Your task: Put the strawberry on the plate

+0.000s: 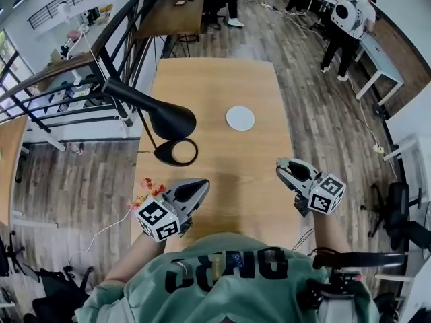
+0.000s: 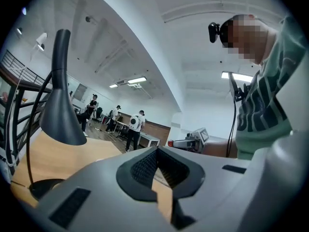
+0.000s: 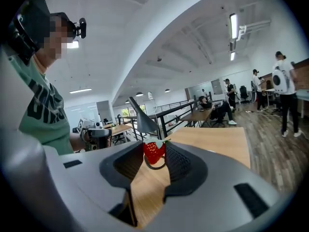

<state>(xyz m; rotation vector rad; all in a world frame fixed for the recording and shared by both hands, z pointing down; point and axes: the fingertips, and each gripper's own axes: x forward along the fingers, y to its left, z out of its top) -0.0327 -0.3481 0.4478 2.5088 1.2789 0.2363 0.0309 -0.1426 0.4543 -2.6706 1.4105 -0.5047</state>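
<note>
1. Strawberry was pinched at the very tips of the right gripper. The jaws stood part-way apart with the fruit bridging them, above the near end of the table and clear of the wood.
2. Left gripper sat by the table's near left edge, jaw tips pressed together with nothing between them.
3. Lamp, black, stood beyond the left gripper, with its ring base on the table's left side and its shade overhanging the surface.
4. Plate, white and bare, lay farther out near the table's middle, well apart from the fruit. The task was judged to be at the carry stage, with placement not yet made.
5. Risk noted: the hold was at the tips only, on a soft, rounded fruit. A quick swing toward the plate could roll it out short of the rim, and a harder squeeze could bruise it.
6. Risk noted: release from height could let the fruit bounce or roll off the shallow plate. The lamp shade, near the plate's left, could be clipped if the approach drifted that way.
</note>
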